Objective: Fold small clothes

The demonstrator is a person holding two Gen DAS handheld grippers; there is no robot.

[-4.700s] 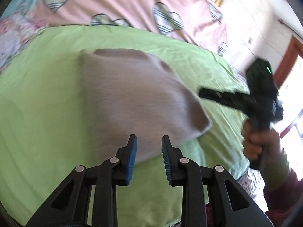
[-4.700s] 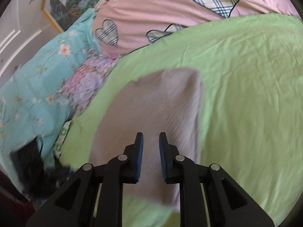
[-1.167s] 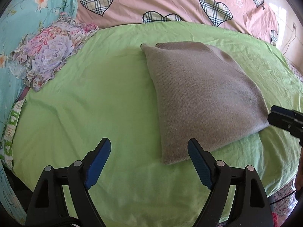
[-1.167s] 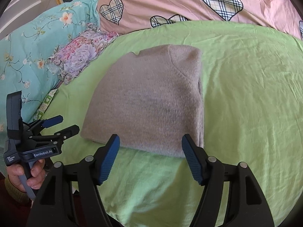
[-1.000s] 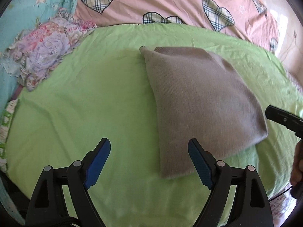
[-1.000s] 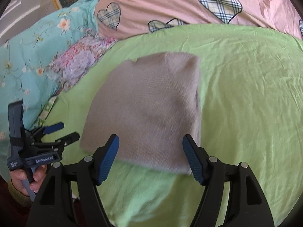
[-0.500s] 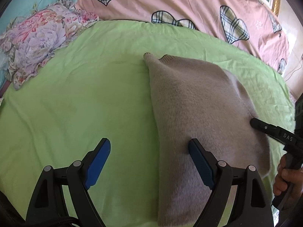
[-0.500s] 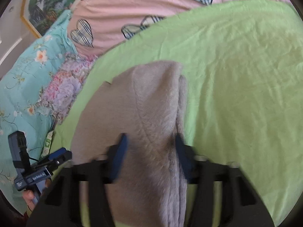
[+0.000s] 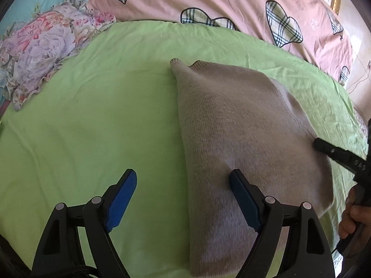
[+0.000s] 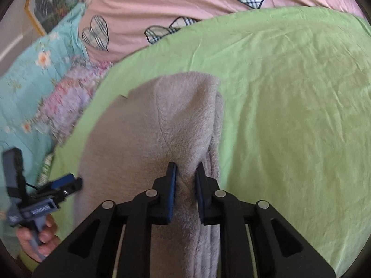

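A: Nearest the right wrist camera, what do you see?

B: The right gripper is clenched on a bunched ridge of the sweater, a soft grey-beige knit, folded into a rough rectangle, with layered edges along its right side.

A: And the left?

B: The left gripper is spread wide, holding nothing. One blue pad sits over the green sheet, the other over the sweater's near left part; whether they touch the cloth I cannot tell.

A: Where does the sweater lie?

B: Flat on the green sheet, towards the near edge, with a ribbed corner poking out at the far end.

A: Anything hidden?

B: The sweater's near edge is cut off behind both grippers. In the left view only one black finger of the right gripper and part of the right hand show at the frame edge.

A: Counts, going back?

B: One sweater, two grippers, one green sheet. Beyond lie one floral pillow, a pink cover with plaid hearts, a turquoise flowered cover, and one framed picture, blurred and partly cropped.
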